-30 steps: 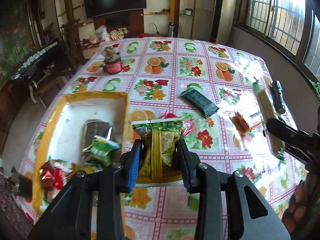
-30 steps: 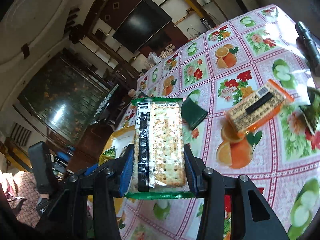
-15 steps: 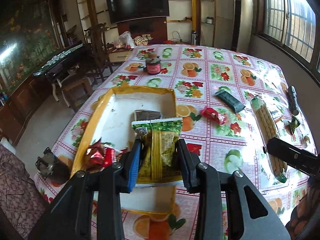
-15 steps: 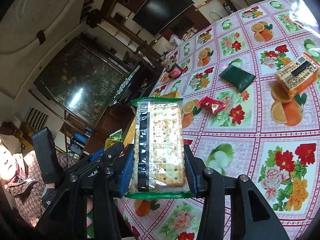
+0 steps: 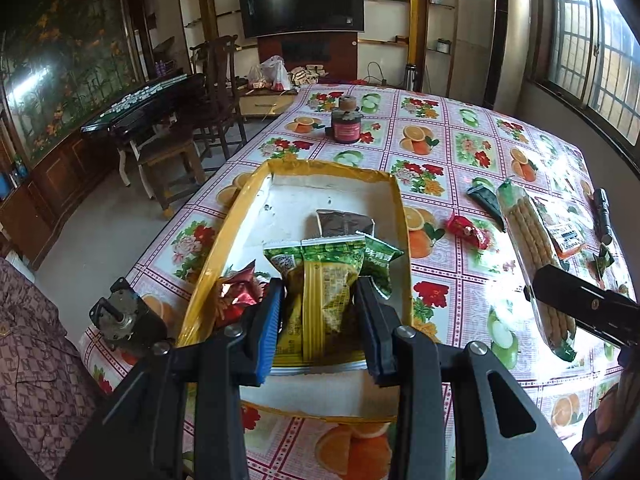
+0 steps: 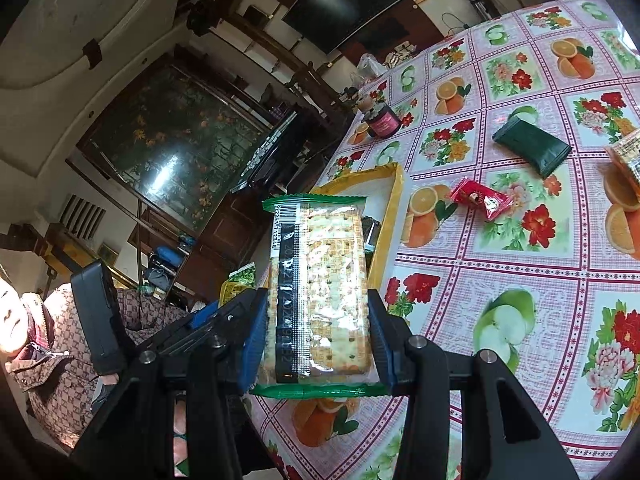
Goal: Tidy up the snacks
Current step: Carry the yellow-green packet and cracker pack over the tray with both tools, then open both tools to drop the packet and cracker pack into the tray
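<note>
My left gripper (image 5: 320, 312) is shut on a green and yellow snack packet (image 5: 324, 292), held above the near end of the yellow-rimmed white tray (image 5: 256, 188). The tray holds a dark packet (image 5: 344, 222), a red wrapper (image 5: 236, 292) and a green packet (image 5: 382, 258). My right gripper (image 6: 316, 328) is shut on a clear cracker pack with green ends (image 6: 318, 292), held right of the tray (image 6: 394, 196); the pack also shows in the left wrist view (image 5: 532, 248). A red candy (image 5: 466, 232) (image 6: 482, 198) and a dark green packet (image 5: 484, 198) (image 6: 532, 146) lie on the tablecloth.
A dark red jar (image 5: 346, 128) stands far on the table. An orange cracker pack (image 5: 568, 238) and a black flashlight (image 5: 602, 216) lie at the right. A small metal motor-like object (image 5: 120, 318) sits at the table's near left corner. Chairs (image 5: 216, 92) stand left.
Both grippers have pulled back and leftward with their packs. The left gripper's packet now hangs over the tray's near end; the right gripper's cracker pack has come closer to the tray.
</note>
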Demonstrator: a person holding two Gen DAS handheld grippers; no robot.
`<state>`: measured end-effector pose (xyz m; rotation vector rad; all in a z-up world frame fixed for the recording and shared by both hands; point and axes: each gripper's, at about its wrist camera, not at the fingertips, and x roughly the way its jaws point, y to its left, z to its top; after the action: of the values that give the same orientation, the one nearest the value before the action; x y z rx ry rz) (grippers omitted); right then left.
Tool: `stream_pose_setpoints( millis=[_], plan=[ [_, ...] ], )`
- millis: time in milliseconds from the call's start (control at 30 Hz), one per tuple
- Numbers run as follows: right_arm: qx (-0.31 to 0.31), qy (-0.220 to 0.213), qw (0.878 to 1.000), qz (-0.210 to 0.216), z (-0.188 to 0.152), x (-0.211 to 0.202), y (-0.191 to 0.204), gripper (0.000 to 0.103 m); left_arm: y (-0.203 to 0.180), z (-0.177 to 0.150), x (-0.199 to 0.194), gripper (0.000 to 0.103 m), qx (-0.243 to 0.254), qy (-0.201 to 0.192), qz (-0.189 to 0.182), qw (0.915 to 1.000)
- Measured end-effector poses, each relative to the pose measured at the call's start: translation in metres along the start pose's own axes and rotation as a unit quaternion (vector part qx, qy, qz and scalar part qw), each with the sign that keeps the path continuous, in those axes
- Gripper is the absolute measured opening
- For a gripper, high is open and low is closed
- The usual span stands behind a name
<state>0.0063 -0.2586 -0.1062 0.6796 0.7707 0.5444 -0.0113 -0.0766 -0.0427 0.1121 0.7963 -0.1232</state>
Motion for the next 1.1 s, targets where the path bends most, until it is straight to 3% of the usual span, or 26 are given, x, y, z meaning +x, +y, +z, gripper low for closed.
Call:
stream_pose_setpoints(
  millis=[367,567,1100],
  plan=[
    [-0.015,0.024,1.0,-0.01,0.006,0.038,0.008,0.046,0.03,-0.005,0.019,0.038,-0.032,0.02,-0.01,0.9992],
    [-0.055,0.049,0.996,-0.049,0.013,0.08,0.018,0.046,0.051,-0.01,0.048,0.038,-0.065,0.059,-0.026,0.9958],
    [-0.148,0.077,0.976,-0.143,0.024,0.146,0.035,0.046,0.044,-0.005,0.068,0.039,-0.053,0.065,-0.013,0.9964]
  ],
)
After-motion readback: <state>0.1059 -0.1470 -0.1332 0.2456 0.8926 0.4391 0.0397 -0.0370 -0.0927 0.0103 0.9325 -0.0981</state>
